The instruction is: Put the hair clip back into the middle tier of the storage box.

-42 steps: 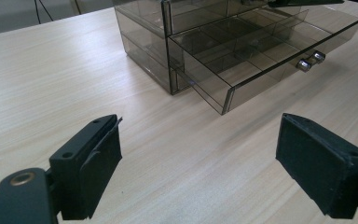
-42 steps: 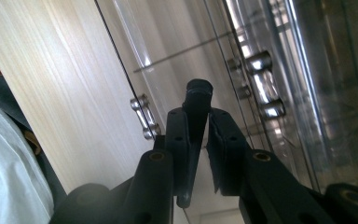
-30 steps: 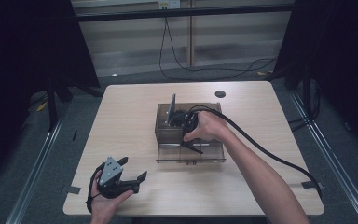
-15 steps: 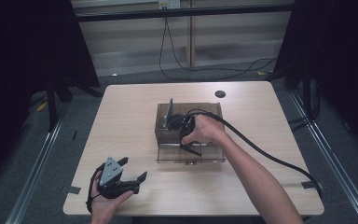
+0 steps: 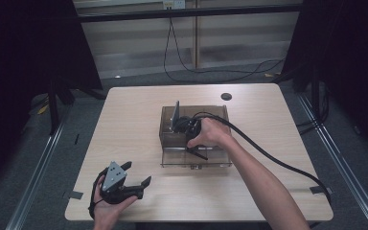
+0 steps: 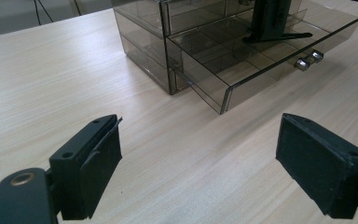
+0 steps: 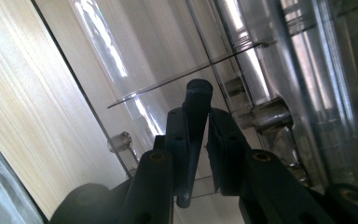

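Right now, from the high view, my right claw (image 5: pixel 191 143) is down in the pulled-out drawer (image 5: pixel 196 158) of the smoky plastic drawer box (image 5: pixel 172 124) at the middle of the table (image 5: pixel 124 120), while my left claw (image 5: pixel 136 179) rests near the table's near left corner, well apart from the box. Along the left claw (image 6: pixel 198 149), its jaws stand wide with nothing between them; beyond them the open drawer (image 6: pixel 223 65) shows its dividers and two small metal knobs (image 6: pixel 307 59), and a dark stick-like thing (image 6: pixel 284 36) lies inside. Along the right claw (image 7: pixel 200 140), the jaws are pinched on that slim dark stick (image 7: pixel 193 135), which ends in a rounded tip. I judge it light, stiff and smooth, so it could swivel in my grip; holding it near its middle seems safest.
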A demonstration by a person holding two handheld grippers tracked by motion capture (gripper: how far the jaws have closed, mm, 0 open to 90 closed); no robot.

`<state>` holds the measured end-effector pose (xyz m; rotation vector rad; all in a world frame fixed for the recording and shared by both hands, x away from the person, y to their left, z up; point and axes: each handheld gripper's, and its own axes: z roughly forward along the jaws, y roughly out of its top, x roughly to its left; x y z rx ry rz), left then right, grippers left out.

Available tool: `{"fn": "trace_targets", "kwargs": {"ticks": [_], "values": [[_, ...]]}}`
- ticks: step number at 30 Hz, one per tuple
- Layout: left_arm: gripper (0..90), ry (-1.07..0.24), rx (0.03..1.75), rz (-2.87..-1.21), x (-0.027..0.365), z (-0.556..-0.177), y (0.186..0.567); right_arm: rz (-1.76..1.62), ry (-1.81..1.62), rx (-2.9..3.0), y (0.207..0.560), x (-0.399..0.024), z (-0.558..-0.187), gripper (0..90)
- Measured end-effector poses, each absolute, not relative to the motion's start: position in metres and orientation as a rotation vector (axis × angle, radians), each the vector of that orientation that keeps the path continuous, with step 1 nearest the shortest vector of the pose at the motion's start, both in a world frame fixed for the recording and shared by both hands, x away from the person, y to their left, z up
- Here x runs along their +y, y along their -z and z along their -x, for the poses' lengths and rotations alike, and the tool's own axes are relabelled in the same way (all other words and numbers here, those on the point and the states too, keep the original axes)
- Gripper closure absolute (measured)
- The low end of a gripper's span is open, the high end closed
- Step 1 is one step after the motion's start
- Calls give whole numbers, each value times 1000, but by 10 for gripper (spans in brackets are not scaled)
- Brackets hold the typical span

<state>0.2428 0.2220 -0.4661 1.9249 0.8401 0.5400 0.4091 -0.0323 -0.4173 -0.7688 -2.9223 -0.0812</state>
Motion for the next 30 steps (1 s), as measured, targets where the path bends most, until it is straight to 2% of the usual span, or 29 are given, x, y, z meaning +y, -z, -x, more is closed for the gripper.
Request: {"fn": "trace_targets", "kwargs": {"ticks": [30], "values": [[138,-547,841,-1925,222,-243,466,872,75,-2881,420,-29,-410,788]]}}
